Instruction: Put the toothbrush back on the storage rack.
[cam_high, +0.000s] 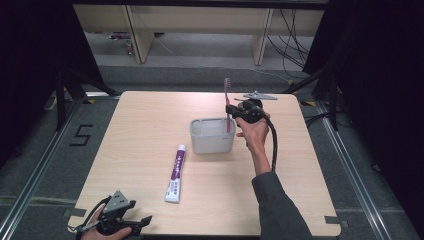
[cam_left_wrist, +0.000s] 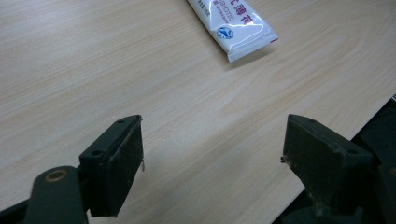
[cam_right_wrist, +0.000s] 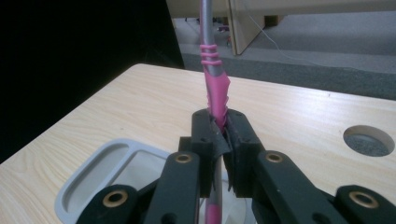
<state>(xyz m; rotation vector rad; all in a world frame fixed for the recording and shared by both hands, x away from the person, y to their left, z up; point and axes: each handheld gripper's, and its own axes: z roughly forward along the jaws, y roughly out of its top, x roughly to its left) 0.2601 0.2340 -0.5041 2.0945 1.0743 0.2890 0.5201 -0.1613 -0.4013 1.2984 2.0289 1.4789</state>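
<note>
The person's right forearm reached up from the bottom of the high view, sleeve to the wrist, with the hand wrapped around the right gripper (cam_high: 231, 111) above the right-hand end of a grey holder (cam_high: 212, 136). The gripper pointed toward the left of that view, its cable looping down along the forearm and its grey three-cornered plate showing just beyond the hand. Its jaws were pressed together on the pink grip section of a toothbrush (cam_high: 228, 102), which stood nearly upright with the bristle head at the top and the lower end of the handle down inside the holder (how deep it sat could not be told). In the right gripper view the toothbrush (cam_right_wrist: 215, 93) rose straight out from between the two pads, with the holder's rim (cam_right_wrist: 88, 172) below and to the left.

The left hand rested at the near left corner of the table (cam_high: 145, 125), holding the left gripper (cam_left_wrist: 212, 161) low over the wood with its jaws wide apart and nothing between them. A toothpaste tube (cam_high: 176, 173) lay flat on the table, just short of the holder and well apart from both grippers; its crimped end (cam_left_wrist: 238, 28) showed ahead of the left gripper's jaws.
</note>
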